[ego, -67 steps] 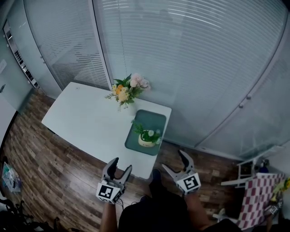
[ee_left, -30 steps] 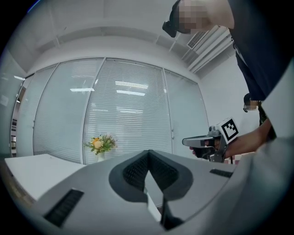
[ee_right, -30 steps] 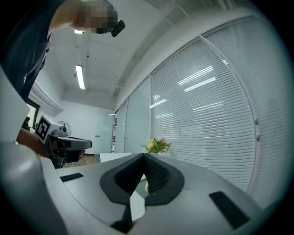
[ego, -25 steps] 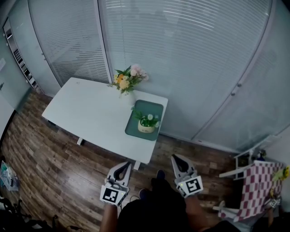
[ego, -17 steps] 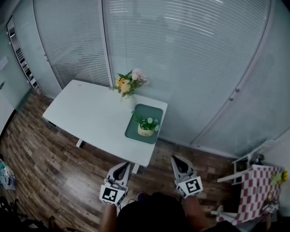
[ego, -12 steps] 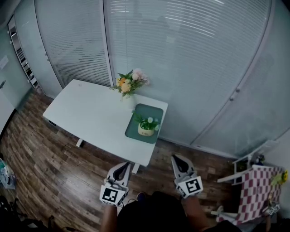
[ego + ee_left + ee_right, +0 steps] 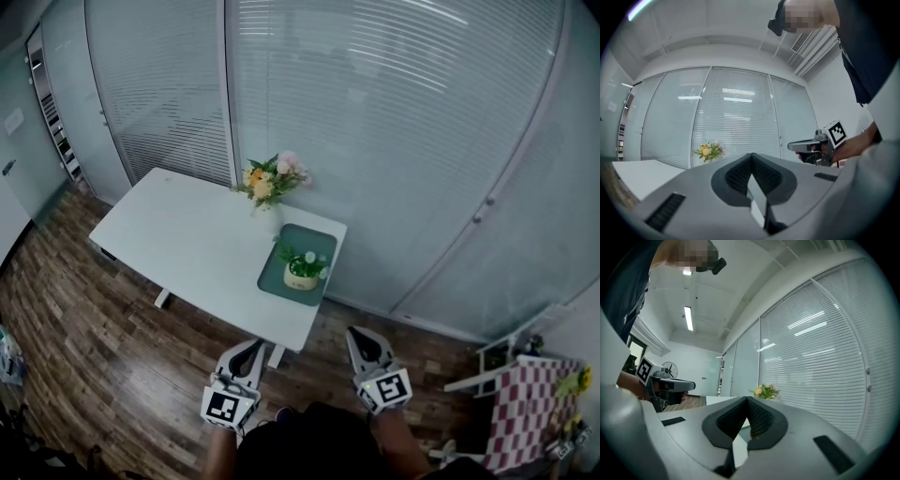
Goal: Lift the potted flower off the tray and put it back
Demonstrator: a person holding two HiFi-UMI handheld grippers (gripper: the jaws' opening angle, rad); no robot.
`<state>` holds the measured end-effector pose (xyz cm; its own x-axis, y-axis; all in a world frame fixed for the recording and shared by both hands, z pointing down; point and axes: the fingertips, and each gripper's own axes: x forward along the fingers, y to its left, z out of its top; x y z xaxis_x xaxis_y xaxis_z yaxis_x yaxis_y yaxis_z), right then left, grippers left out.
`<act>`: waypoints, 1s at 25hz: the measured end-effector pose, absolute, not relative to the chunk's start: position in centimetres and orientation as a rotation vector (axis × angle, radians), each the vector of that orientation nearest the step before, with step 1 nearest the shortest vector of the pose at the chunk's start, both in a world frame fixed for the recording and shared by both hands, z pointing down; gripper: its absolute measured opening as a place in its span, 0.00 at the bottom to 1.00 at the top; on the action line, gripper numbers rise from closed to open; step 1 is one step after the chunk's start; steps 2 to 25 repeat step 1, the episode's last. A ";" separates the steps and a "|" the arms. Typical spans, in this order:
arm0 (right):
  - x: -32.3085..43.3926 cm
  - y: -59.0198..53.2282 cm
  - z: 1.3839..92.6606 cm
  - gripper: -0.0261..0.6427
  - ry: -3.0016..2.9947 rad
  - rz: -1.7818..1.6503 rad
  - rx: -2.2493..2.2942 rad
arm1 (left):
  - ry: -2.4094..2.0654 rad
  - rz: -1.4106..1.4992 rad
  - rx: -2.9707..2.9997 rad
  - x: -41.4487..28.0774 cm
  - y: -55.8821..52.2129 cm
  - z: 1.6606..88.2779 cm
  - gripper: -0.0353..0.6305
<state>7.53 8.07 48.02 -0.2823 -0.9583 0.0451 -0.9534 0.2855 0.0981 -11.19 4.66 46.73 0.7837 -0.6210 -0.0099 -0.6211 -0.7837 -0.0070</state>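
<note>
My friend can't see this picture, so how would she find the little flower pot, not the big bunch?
Find the white table by the glass wall, then the green tray at its right end. The potted flower stands on that tray: short, in a cream pot, unlike the taller bouquet behind it.

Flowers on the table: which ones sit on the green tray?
The small white-flowered plant in the cream pot sits on the green rectangular tray; the taller orange-and-pink bouquet stands off it, on the white table.

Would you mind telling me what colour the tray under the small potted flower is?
The tray is a muted green, clearest in the head view.
</note>
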 end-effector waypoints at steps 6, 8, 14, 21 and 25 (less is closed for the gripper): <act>7.4 8.2 47.8 0.04 -2.449 -0.076 1.825 | 1.031 0.010 -2.959 -11.2 4.7 46.7 0.06; 7.4 8.2 47.8 0.04 -2.449 -0.076 1.825 | 1.031 0.010 -2.959 -11.2 4.7 46.7 0.06; 7.4 8.2 47.8 0.04 -2.449 -0.076 1.825 | 1.031 0.010 -2.959 -11.2 4.7 46.7 0.06; 7.4 8.2 47.8 0.04 -2.449 -0.076 1.825 | 1.031 0.010 -2.959 -11.2 4.7 46.7 0.06; 7.4 8.2 47.8 0.04 -2.449 -0.076 1.825 | 1.031 0.010 -2.959 -11.2 4.7 46.7 0.06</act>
